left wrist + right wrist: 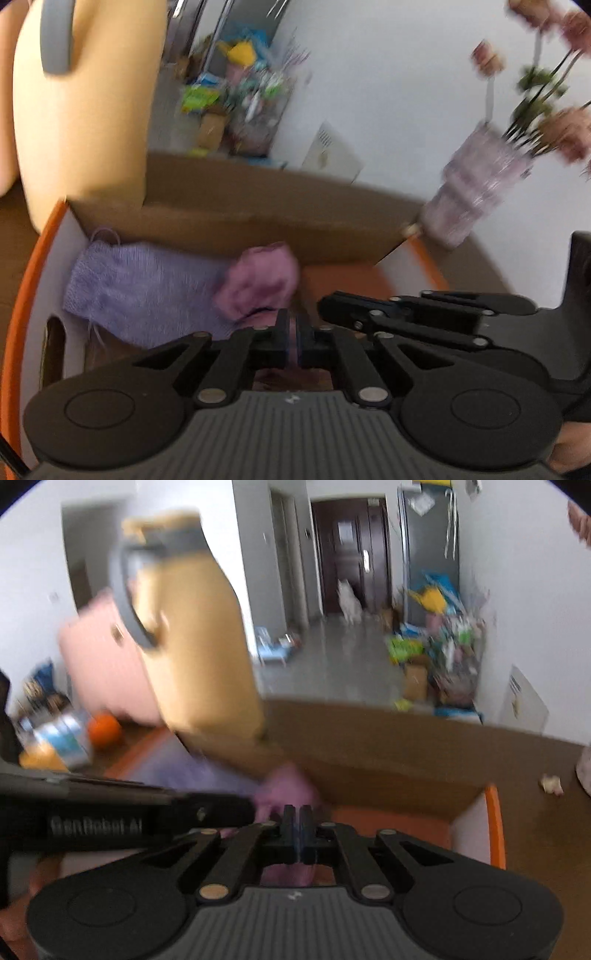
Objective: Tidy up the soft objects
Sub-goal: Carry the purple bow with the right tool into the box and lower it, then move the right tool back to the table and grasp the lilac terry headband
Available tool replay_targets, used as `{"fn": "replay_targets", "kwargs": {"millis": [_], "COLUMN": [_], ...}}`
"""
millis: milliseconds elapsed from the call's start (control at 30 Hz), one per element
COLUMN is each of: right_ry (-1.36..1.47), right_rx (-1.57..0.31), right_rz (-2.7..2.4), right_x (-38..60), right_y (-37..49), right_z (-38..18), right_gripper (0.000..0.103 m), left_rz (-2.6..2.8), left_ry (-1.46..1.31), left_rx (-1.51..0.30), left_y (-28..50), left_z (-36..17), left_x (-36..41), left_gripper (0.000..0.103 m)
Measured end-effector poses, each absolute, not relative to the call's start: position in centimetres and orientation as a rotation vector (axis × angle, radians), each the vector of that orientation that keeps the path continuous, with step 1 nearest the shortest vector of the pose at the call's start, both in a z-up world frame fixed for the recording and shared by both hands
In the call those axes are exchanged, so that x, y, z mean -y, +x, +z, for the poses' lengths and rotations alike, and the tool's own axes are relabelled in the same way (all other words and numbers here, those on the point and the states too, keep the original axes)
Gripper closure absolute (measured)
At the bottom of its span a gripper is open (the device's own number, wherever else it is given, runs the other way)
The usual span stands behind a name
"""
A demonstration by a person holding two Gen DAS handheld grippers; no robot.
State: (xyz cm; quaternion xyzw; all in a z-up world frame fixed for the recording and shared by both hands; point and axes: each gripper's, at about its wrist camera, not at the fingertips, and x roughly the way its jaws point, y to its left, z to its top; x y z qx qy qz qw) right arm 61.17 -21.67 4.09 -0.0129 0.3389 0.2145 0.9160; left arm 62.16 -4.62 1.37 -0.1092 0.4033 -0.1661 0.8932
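Observation:
A pink-purple cloth [260, 286] hangs bunched over an open cardboard box [258, 221] with an orange rim. My left gripper [293, 334] is shut on the cloth's near edge. A lavender knitted piece [144, 291] lies inside the box at the left. The right gripper's black fingers [373, 314] reach in from the right. In the right wrist view, my right gripper [298, 829] is shut on the same pink cloth [290, 786], which also hangs below the jaws. The left gripper's fingers [218, 808] cross in from the left, and the lavender piece [192, 771] shows behind them. Both views are blurred.
A yellow padded chair back [85, 110] with a grey strap rises behind the box's left side. A vase of flowers [476, 192] stands on the brown table at the right. An orange ball [105, 731], a can [59, 738] and a crumpled scrap [552, 784] lie around the box.

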Motion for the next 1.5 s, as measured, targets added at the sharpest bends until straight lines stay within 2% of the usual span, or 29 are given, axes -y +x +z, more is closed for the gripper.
{"fn": "replay_targets", "kwargs": {"millis": [67,200,467,567,600,667,700,733,767,800,833,933,1033,1233,1500], "right_ry": [-0.015,0.002,-0.021,-0.044,-0.051,-0.054,-0.055,-0.059,-0.065,-0.078,-0.094,-0.106,-0.053,-0.028,-0.05], "right_rx": [-0.753,-0.733,-0.637,-0.599,-0.588,-0.567,-0.552,-0.532,-0.503,-0.46,-0.417,-0.275,-0.231,-0.16,-0.144], "right_rz": [0.458,0.44,0.388,0.357,0.342,0.313,0.298,0.28,0.261,0.244,0.236,0.215,0.212,0.177,0.163], "right_x": [21.3,21.3,24.3,26.0,26.5,27.7,28.4,28.9,29.2,29.7,30.1,30.8,31.1,30.6,29.8], "right_y": [61.8,61.4,56.1,52.3,51.1,48.6,47.3,46.0,44.7,43.3,41.8,37.4,34.6,29.9,21.7], "right_z": [2.8,3.4,9.9,12.2,12.9,13.9,14.2,14.5,14.6,14.7,14.6,14.4,14.2,13.5,7.7], "right_gripper": [0.098,0.092,0.09,0.084,0.082,0.078,0.07,0.051,0.039,0.016,0.005,0.003,0.003,0.002,0.002], "left_rz": [-0.331,-0.305,-0.23,-0.168,-0.145,-0.102,-0.083,-0.047,-0.013,0.012,0.03,0.045,0.056,0.074,0.031], "left_ry": [-0.22,-0.214,-0.084,-0.022,-0.004,0.032,0.052,0.076,0.088,0.093,0.093,0.102,0.09,0.058,0.09], "left_rx": [-0.851,-0.822,-0.694,-0.64,-0.62,-0.564,-0.53,-0.478,-0.433,-0.383,-0.324,-0.269,-0.258,-0.206,-0.177], "left_y": [62.4,61.7,54.6,50.7,49.4,46.3,44.8,42.9,41.5,40.1,38.5,35.3,33.2,28.6,19.5], "left_z": [1.2,3.0,9.3,10.9,11.3,12.1,12.2,12.3,12.3,12.2,12.0,11.6,11.5,10.4,5.0], "left_x": [4.7,4.2,2.1,0.8,0.4,-0.5,-0.9,-1.3,-1.5,-1.7,-1.9,-2.0,-2.0,-1.9,-0.6], "left_gripper": [0.098,0.097,0.093,0.091,0.085,0.065,0.046,0.026,0.017,0.006,0.003,0.002,0.002,0.0,0.0]}}
